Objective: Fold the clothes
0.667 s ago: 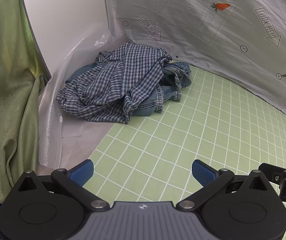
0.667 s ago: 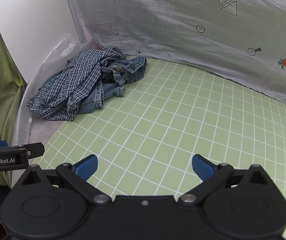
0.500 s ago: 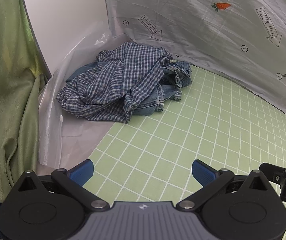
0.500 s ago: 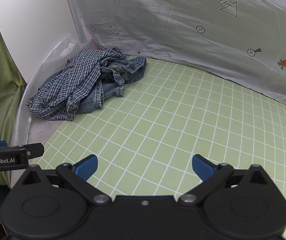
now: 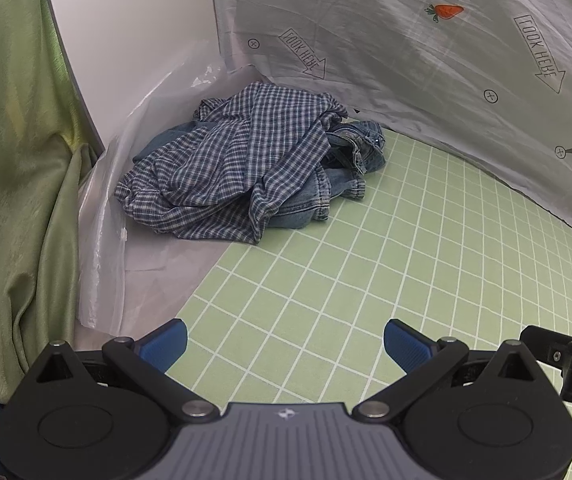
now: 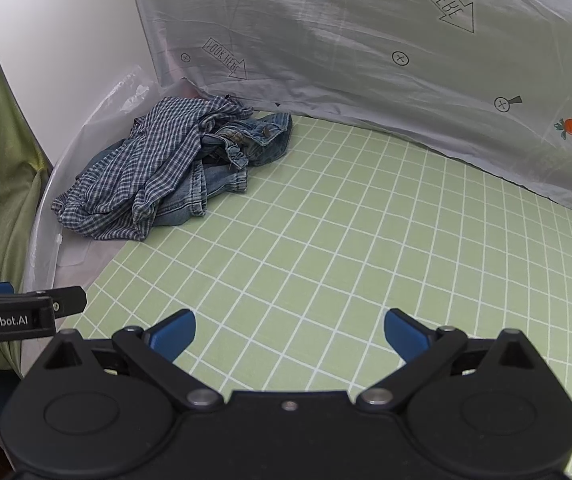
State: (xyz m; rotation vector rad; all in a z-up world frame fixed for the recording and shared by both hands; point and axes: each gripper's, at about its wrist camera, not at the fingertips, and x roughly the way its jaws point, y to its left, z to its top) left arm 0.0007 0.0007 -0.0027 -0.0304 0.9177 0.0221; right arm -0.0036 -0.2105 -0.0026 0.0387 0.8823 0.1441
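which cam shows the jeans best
The right wrist view: the jeans show their waistband and button clear of the checked shirt. In the left wrist view the shirt covers most of them, leaving only the right-hand edge.

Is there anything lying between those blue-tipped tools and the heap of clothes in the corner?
No. Both wrist views show only bare green checked mat between each open tool and the clothes.

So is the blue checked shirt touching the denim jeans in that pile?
Touching. The right wrist view shows the blue checked shirt draped directly over the denim jeans.
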